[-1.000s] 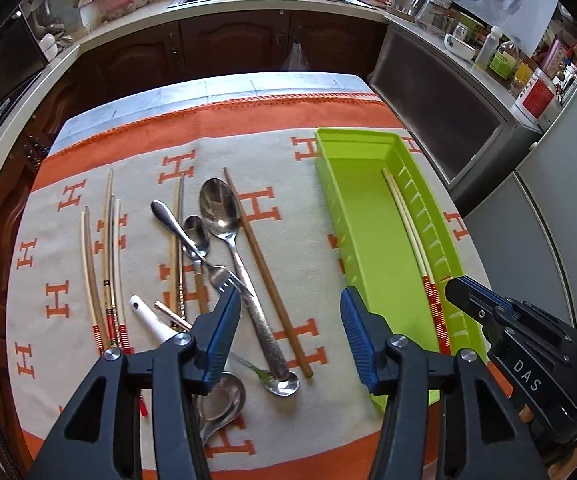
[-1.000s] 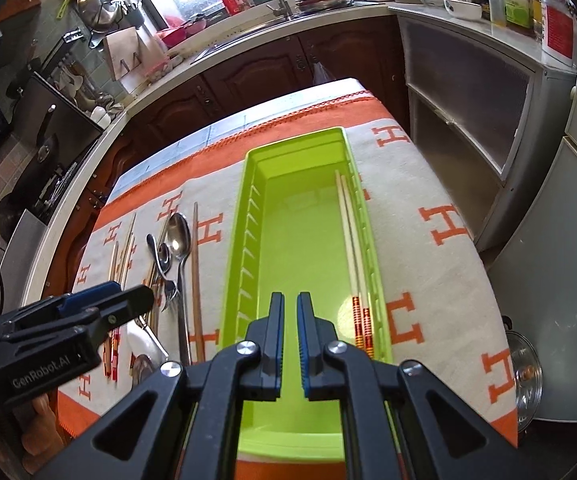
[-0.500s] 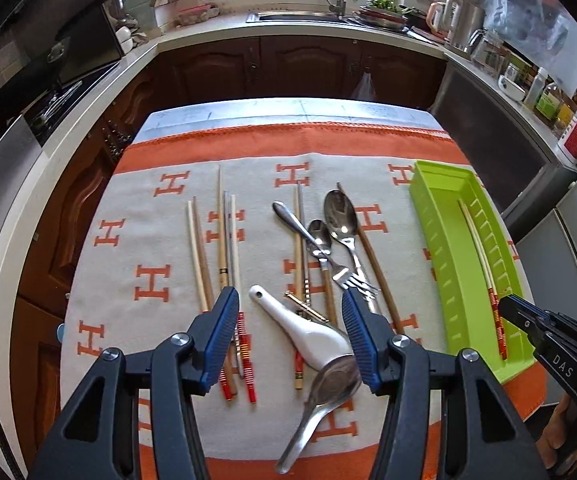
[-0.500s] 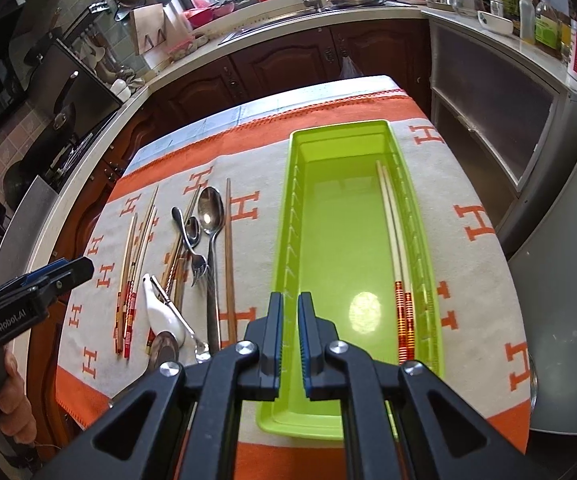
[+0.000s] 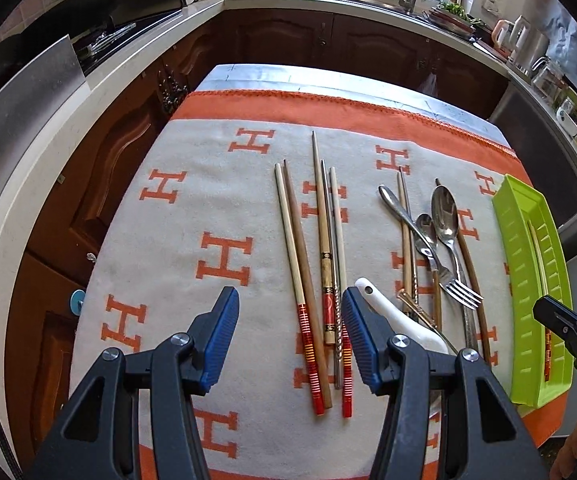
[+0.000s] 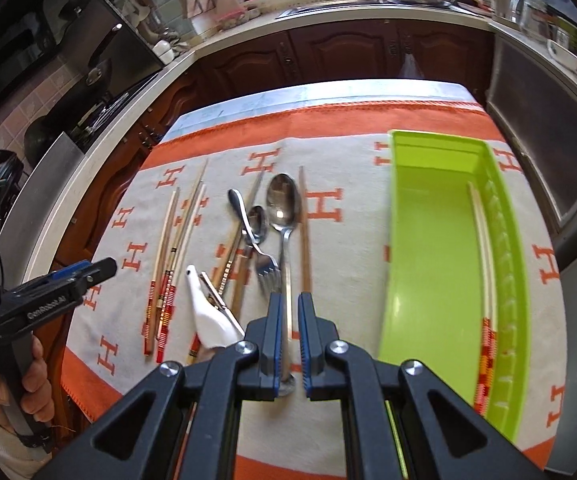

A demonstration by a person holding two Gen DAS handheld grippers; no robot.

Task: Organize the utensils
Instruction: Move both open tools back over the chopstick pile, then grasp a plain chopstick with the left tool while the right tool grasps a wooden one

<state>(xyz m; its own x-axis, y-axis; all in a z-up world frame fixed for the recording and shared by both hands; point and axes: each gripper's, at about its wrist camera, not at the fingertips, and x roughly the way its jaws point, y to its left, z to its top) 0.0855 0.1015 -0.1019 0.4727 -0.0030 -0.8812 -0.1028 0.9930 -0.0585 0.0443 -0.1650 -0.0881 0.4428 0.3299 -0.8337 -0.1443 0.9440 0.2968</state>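
Several loose chopsticks [image 5: 320, 264] with red-banded ends lie side by side on the H-patterned cloth [image 5: 192, 216]. My left gripper [image 5: 290, 320] hovers over their near ends, open, nothing between its pads. To the right lie a white ceramic spoon [image 5: 388, 312], a fork [image 5: 460, 292], a small spoon and a large metal spoon [image 5: 446, 208]. The green tray [image 6: 440, 240] holds a pair of chopsticks [image 6: 484, 260] along its right wall. My right gripper [image 6: 290, 320] is shut and empty, above the large spoon's handle [image 6: 286, 276], left of the tray.
The cloth covers a table with dark wooden cabinets and a white counter behind and to the left. A hand [image 6: 28, 380] holds the left gripper's handle [image 6: 48, 292] at the table's left edge. A brown chopstick [image 6: 305, 240] lies between the spoons and the tray.
Both grippers have swung left. The left one went from beside the tray to over the loose chopsticks. The right one went from over the tray to over the spoon and fork.
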